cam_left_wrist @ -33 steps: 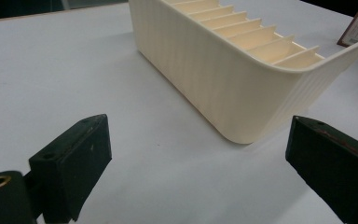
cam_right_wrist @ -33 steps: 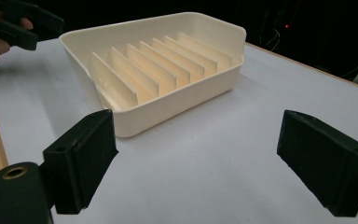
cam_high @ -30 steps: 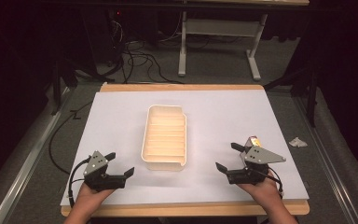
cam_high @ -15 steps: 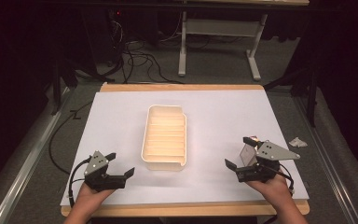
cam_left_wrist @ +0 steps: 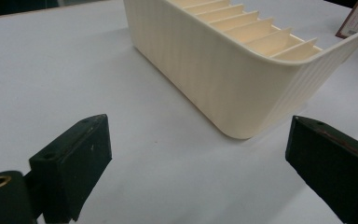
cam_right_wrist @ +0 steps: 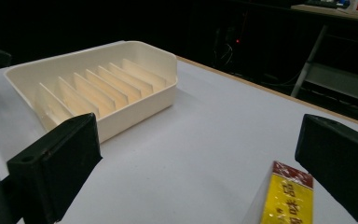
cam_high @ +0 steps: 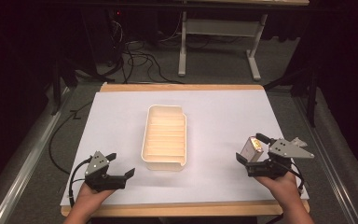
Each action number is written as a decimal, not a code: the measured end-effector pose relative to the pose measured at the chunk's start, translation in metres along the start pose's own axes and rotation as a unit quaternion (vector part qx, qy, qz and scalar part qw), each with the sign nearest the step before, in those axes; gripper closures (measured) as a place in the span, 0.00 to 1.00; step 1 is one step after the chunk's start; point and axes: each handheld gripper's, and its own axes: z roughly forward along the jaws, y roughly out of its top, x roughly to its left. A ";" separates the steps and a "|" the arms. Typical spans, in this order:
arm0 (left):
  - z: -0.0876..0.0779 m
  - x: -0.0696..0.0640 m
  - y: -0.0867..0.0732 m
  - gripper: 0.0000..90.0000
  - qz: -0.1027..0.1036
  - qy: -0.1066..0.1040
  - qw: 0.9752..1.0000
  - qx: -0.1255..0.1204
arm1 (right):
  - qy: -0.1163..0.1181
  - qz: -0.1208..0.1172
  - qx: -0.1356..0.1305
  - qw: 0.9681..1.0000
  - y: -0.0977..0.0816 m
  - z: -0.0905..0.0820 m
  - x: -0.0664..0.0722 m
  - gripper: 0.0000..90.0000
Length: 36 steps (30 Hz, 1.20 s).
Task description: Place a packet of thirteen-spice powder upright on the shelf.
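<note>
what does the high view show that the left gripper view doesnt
High view alone: both hands with their grippers, the left gripper with nothing between its jaws and the right gripper with a small packet standing between its open jaws, plus the table's wooden edge, floor cables and a desk frame beyond.

Left gripper view alone: a close look along that gripper's two black jaws, set wide apart, and the ribbed outer wall of the tray.

Both: the cream tray with its dividers, and the white table surface.
</note>
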 end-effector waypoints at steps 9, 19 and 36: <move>0.001 0.001 0.000 0.08 -0.001 0.001 1.000 0.000 | -0.031 0.010 0.000 0.999 -0.006 -0.004 -0.011 0.00; 0.002 -0.001 0.000 0.08 0.001 -0.001 1.000 0.003 | -0.055 0.034 0.009 0.998 -0.020 -0.005 -0.019 0.00; 0.001 0.000 0.001 0.09 -0.001 0.000 1.000 -0.001 | -0.071 0.059 0.026 0.995 -0.044 0.005 -0.023 0.09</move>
